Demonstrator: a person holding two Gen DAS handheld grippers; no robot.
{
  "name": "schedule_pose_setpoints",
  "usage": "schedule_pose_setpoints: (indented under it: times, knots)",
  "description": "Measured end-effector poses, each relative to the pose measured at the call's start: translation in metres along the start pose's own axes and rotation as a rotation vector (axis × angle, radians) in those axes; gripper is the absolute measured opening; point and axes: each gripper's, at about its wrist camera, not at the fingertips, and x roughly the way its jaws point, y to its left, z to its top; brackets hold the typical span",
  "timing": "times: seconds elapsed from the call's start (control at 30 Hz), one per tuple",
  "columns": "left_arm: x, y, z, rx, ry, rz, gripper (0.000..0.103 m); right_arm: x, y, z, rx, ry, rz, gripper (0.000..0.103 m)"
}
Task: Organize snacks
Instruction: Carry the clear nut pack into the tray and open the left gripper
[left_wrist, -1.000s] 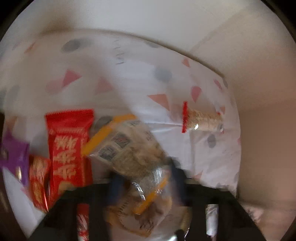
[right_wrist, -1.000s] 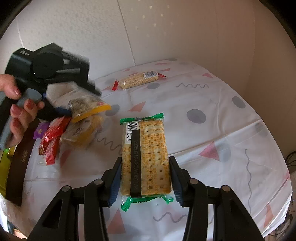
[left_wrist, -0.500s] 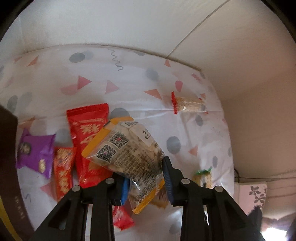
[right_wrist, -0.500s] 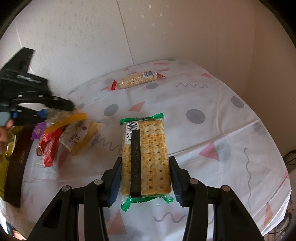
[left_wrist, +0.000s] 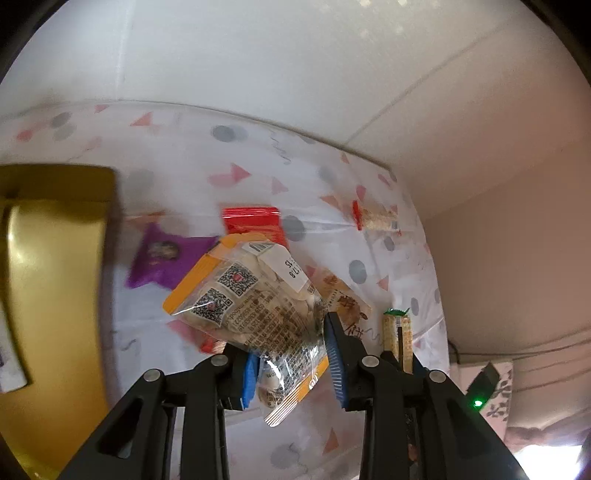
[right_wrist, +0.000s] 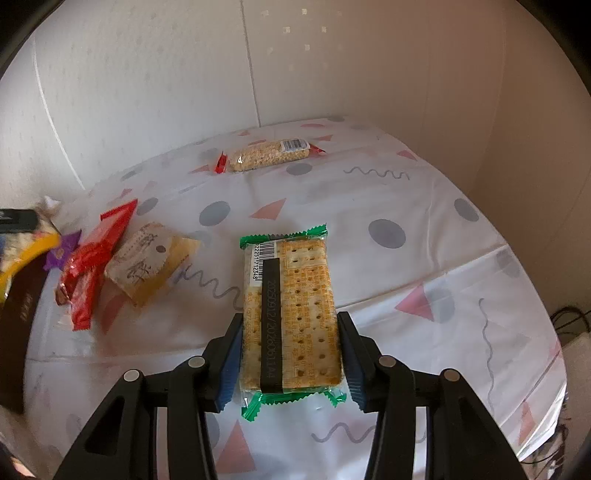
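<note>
My left gripper (left_wrist: 291, 354) is shut on a clear snack bag with orange edges (left_wrist: 255, 299) and holds it in the air above the table, next to a gold box (left_wrist: 51, 258). My right gripper (right_wrist: 290, 358) is shut on a green-edged cracker pack (right_wrist: 291, 314) that lies on the patterned tablecloth (right_wrist: 424, 258). A purple packet (left_wrist: 162, 254), a red packet (left_wrist: 251, 219) and a beige-orange packet (right_wrist: 151, 262) lie below the left gripper. A red-ended cereal bar (right_wrist: 266, 157) lies at the far edge.
The gold box fills the left of the left wrist view; its dark side (right_wrist: 18, 306) shows at the left in the right wrist view. White walls (right_wrist: 184, 74) stand close behind the table. The table edge drops off at the right (right_wrist: 546, 369).
My left gripper has carried the orange-edged bag up and to the left, away from the packets and toward the gold box. My right gripper and the cracker pack have not moved.
</note>
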Motion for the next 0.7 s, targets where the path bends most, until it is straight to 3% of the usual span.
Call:
schedule_pose_setpoints:
  times: [0.4,0.7]
  knots:
    - [-0.051,0.071,-0.002,-0.078,-0.038,0.031,0.032,0.005,0.0,0.006,0.015,0.039,-0.023,0.048]
    - [-0.068,0.122,0.007,-0.114,-0.065,0.125,0.032,-0.012,0.009,0.013,0.085,0.025,0.031,0.048]
